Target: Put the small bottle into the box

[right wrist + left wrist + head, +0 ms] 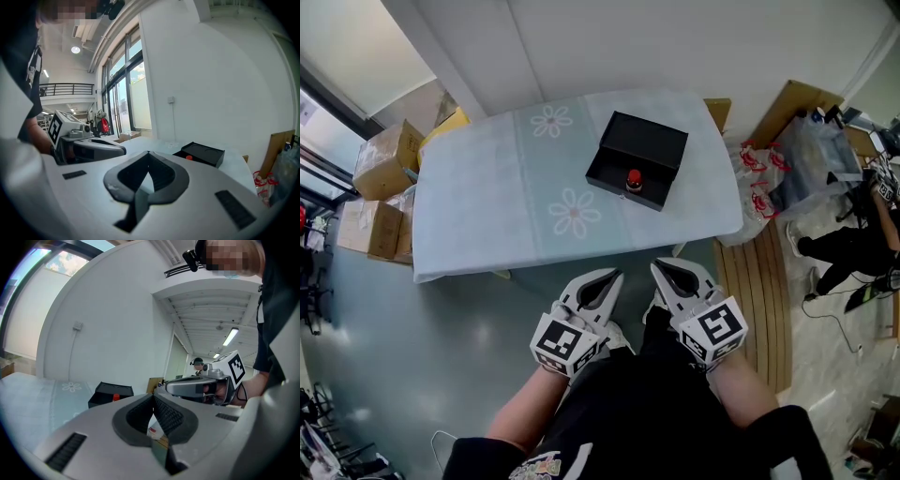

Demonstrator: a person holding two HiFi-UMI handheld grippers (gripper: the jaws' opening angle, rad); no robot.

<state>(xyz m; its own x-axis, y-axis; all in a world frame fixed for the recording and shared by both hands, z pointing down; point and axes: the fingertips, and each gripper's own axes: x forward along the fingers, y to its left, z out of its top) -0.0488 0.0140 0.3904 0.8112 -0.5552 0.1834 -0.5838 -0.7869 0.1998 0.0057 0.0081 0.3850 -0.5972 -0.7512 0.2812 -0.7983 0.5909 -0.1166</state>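
A black box (636, 157) stands open on the far right part of the table (487, 216), which wears a pale blue flowered cloth. The small bottle (633, 179), with its red cap, stands inside the box at its near edge. Both grippers hang side by side in front of the table's near edge, close to the person's body. My left gripper (602, 281) and my right gripper (670, 275) are both shut and hold nothing. The left gripper view shows the box (110, 393) and the red cap (116, 397) beyond its closed tips (153, 395). The right gripper view shows the same box (201, 153) and cap (188, 158).
Cardboard boxes (384, 159) are stacked on the floor left of the table. Plastic bags (811, 159) and a cardboard sheet (719, 111) lie at its right end, beside a slatted wooden board (759, 300). Another person (853, 248) is at the far right.
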